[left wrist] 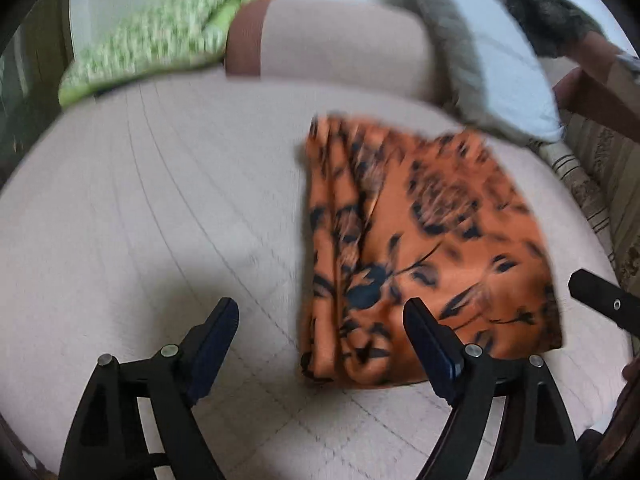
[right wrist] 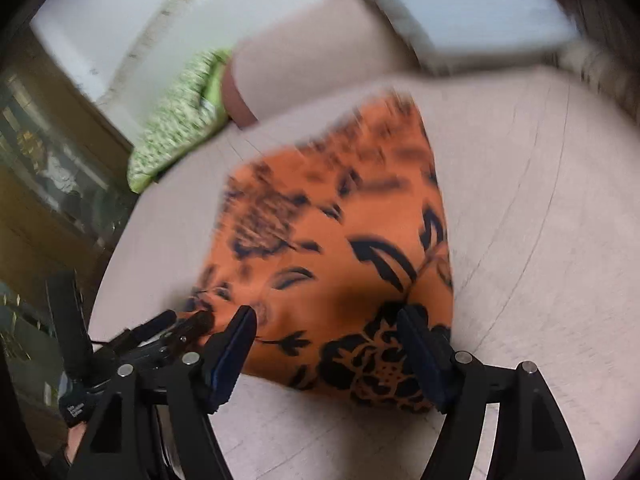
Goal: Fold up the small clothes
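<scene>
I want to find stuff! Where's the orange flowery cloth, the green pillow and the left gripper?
orange flowery cloth (left wrist: 432, 240): left wrist view, middle of the fabric.
green pillow (left wrist: 152, 40): left wrist view, its patterned face.
left gripper (left wrist: 320, 312): left wrist view, between its open fingertips.

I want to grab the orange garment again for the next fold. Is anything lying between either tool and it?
Nothing visible does. The orange floral garment lies flat on the pale bedcover, and both the left tool and right tool hang open right at its near edge. The green pillow sits far behind it.
</scene>
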Available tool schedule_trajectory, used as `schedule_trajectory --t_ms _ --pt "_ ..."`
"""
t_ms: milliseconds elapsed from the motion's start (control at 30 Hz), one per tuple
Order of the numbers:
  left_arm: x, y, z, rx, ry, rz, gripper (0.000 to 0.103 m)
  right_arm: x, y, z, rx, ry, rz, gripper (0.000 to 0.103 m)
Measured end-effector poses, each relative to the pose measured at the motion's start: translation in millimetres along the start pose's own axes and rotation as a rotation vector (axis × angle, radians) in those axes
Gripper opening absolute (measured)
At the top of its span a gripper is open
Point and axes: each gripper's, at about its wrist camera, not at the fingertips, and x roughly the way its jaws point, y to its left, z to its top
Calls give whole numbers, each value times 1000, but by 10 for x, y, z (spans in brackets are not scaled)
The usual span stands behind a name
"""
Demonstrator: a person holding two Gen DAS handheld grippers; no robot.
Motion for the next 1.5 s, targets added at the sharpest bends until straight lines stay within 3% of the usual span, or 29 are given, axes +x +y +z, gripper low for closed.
schedule_trajectory --t_ms 100,233,400,567,733,1267,1500 --pt "-341 -42 -46 22 -59 23 89 -334 51 -103 -22 -46 -127 83" --pt "-620 -96 -259 22 -50 85 90 -500 -19 -494 -63 44 -268 88" --pt "-924 -248 -520 21 -48 33 91 -769 -12 -962 -98 88 -345 103" --pt "-1266 -390 -544 28 -99 23 98 -1046 217 -963 -166 37 -358 103" --pt "-1434 -495 -505 53 -122 17 98 -1069 314 -872 -203 17 -359 103" --pt "-1478 -664 -429 77 -119 31 101 -1115 410 -756 -236 -26 -361 103" --pt "-1582 -661 -402 60 -156 24 101 -1171 459 -764 -220 -77 -365 103"
